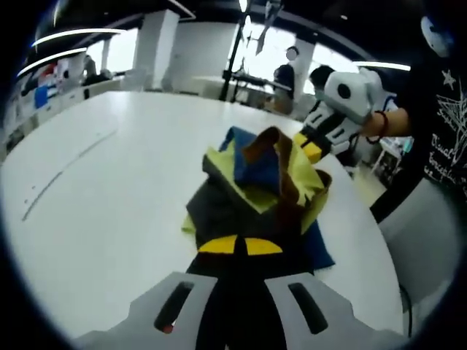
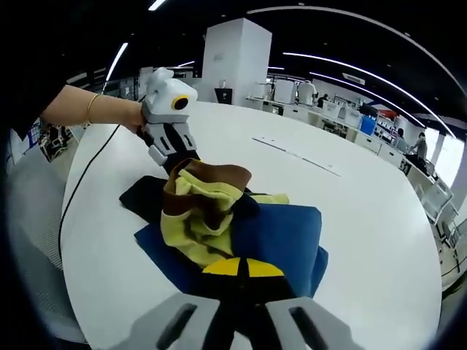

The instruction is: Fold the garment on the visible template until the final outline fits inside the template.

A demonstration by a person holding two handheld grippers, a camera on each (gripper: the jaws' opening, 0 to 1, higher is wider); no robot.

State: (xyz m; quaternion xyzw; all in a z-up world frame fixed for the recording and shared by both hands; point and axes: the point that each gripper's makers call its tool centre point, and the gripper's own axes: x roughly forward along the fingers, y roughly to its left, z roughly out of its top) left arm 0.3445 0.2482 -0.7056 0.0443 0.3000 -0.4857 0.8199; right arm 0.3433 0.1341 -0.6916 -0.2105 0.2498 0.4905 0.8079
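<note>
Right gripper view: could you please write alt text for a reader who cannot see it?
A crumpled garment in blue, yellow, brown and black lies bunched on a white table, with the right gripper closed on its near edge. Across the pile, the left gripper, held by a person's hand, meets the cloth's far side.

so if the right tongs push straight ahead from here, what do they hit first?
The garment itself: the right tongs sit at its blue edge, jaws close together, apparently pinching it. Straight on lies the bunched yellow and brown cloth, then the left tongs at the far side. Depth is uncertain.
</note>
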